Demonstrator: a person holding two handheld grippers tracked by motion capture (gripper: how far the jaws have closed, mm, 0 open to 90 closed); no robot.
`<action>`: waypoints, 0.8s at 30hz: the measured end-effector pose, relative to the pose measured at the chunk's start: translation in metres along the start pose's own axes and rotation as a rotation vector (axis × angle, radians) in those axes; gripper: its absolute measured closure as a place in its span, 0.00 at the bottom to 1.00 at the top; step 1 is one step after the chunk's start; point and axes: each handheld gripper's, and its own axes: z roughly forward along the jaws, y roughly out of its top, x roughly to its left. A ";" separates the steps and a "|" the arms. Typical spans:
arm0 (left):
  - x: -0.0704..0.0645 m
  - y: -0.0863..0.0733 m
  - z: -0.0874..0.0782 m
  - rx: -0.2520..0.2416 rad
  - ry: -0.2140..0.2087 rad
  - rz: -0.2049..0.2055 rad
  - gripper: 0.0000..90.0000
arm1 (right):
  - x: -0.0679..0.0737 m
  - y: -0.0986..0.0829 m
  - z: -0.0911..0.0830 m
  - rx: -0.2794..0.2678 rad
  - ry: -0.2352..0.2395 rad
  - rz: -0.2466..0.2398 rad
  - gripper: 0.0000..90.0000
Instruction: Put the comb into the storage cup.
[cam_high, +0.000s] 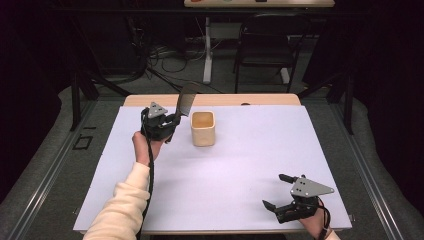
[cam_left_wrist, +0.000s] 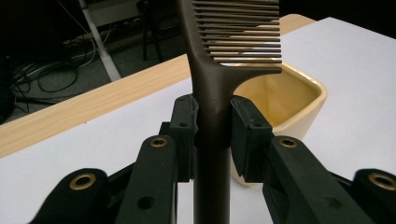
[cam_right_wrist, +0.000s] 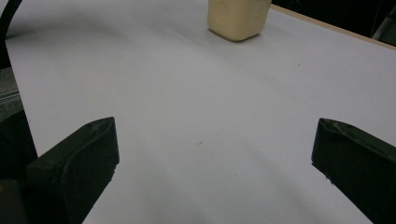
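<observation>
A dark brown comb (cam_high: 186, 100) stands upright in my left gripper (cam_high: 172, 121), which is shut on its handle just left of a cream square cup (cam_high: 203, 128). In the left gripper view the comb (cam_left_wrist: 212, 88) rises between the jaws, its teeth pointing right above the cup (cam_left_wrist: 289, 100) behind it. My left gripper (cam_left_wrist: 212, 123) grips the handle below the teeth. My right gripper (cam_high: 278, 191) rests open near the front right of the white sheet, nothing between its jaws. From the right gripper view the cup (cam_right_wrist: 238, 16) stands far ahead of the right gripper (cam_right_wrist: 215, 149).
The white sheet (cam_high: 240, 160) covers the wooden table (cam_high: 150, 100), whose far edge shows bare. A black chair (cam_high: 265, 45) and a white table leg (cam_high: 207, 50) stand beyond it, with cables on the floor.
</observation>
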 end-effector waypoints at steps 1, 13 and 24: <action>0.000 0.001 0.000 0.002 0.001 0.000 0.80 | 0.000 0.000 0.000 0.000 0.000 0.000 0.00; -0.003 0.009 0.005 -0.015 0.001 0.007 0.80 | 0.000 0.000 -0.001 0.000 -0.001 0.004 0.00; -0.005 0.015 0.009 -0.026 -0.010 0.009 0.80 | 0.000 0.000 -0.001 0.000 -0.003 0.002 0.00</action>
